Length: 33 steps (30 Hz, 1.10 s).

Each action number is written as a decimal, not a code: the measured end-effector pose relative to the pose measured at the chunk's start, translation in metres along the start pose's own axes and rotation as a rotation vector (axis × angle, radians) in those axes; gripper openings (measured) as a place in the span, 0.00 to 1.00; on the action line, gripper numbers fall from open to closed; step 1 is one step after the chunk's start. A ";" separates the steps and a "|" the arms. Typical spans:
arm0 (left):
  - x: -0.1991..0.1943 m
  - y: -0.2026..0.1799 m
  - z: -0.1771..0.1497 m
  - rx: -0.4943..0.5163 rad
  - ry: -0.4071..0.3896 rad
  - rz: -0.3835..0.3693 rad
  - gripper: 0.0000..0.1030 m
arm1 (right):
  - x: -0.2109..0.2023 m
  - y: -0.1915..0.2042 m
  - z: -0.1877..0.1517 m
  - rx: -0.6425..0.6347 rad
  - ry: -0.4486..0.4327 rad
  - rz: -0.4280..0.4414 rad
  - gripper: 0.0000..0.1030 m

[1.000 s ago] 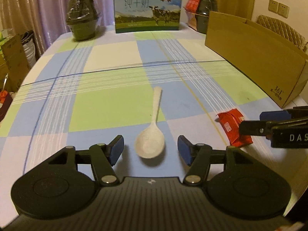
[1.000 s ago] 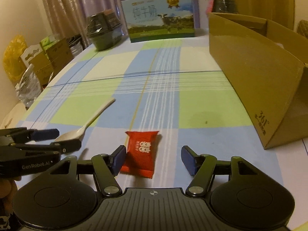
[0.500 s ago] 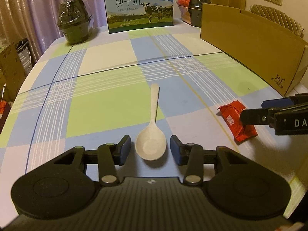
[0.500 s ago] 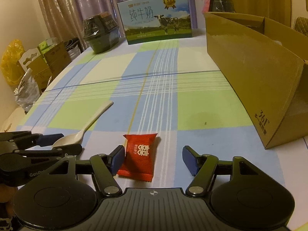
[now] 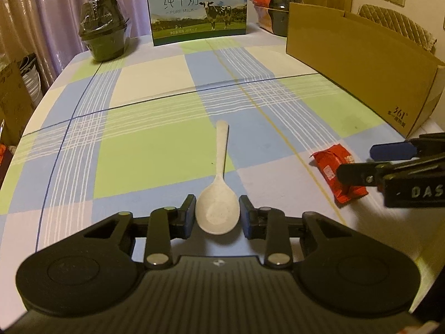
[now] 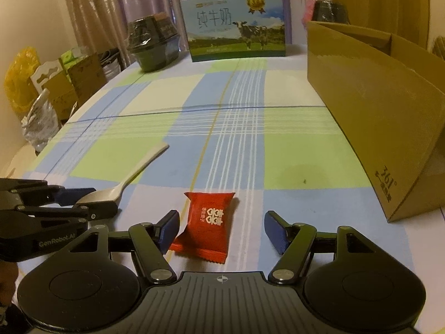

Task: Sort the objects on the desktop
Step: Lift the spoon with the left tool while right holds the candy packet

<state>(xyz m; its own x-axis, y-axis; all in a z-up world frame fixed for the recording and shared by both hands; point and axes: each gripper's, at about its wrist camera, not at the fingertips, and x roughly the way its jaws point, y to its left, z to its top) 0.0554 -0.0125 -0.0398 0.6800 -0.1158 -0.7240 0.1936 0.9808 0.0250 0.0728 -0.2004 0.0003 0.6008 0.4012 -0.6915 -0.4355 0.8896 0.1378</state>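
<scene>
A white spoon (image 5: 222, 150) lies on the checked tablecloth with its handle pointing away. My left gripper (image 5: 217, 213) has both blue pads against the sides of the spoon's bowl. The right wrist view shows that same left gripper (image 6: 100, 201) around the spoon (image 6: 139, 167). A red snack packet (image 6: 208, 220) lies flat between the fingers of my right gripper (image 6: 221, 228). That gripper is open, with its left pad near the packet and its right pad well clear. From the left wrist view the right gripper (image 5: 370, 161) straddles the packet (image 5: 331, 161).
An open cardboard box (image 6: 375, 117) stands along the table's right side. At the far edge are a milk carton (image 5: 198, 8), a wrapped stack of dark bowls (image 5: 104, 39) and another dark container (image 5: 278, 8). Boxes and bags (image 6: 55, 91) sit off the left edge.
My left gripper's fingers have closed in from wide apart until they touch the spoon's bowl. The right gripper stayed open and crept slightly forward over the red packet.
</scene>
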 end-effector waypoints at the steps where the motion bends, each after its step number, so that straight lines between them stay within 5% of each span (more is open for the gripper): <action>1: -0.001 0.000 0.000 -0.007 0.000 -0.007 0.27 | 0.001 0.002 -0.001 -0.013 -0.001 -0.001 0.63; 18: -0.003 0.003 -0.001 -0.063 -0.004 -0.026 0.27 | 0.026 0.033 -0.014 -0.163 -0.021 -0.017 0.62; 21: -0.003 0.002 -0.001 -0.061 -0.005 -0.031 0.27 | 0.026 0.032 -0.013 -0.151 -0.027 -0.027 0.55; 25: -0.002 0.001 0.000 -0.058 -0.005 -0.037 0.27 | 0.024 0.034 -0.012 -0.156 -0.030 -0.035 0.29; 33: -0.006 -0.007 -0.002 -0.036 -0.009 -0.043 0.27 | 0.017 0.033 -0.010 -0.134 -0.030 -0.029 0.22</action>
<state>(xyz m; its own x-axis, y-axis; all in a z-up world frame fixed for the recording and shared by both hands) 0.0485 -0.0181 -0.0367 0.6782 -0.1589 -0.7175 0.1971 0.9799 -0.0307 0.0619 -0.1662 -0.0138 0.6332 0.3840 -0.6720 -0.5021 0.8646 0.0210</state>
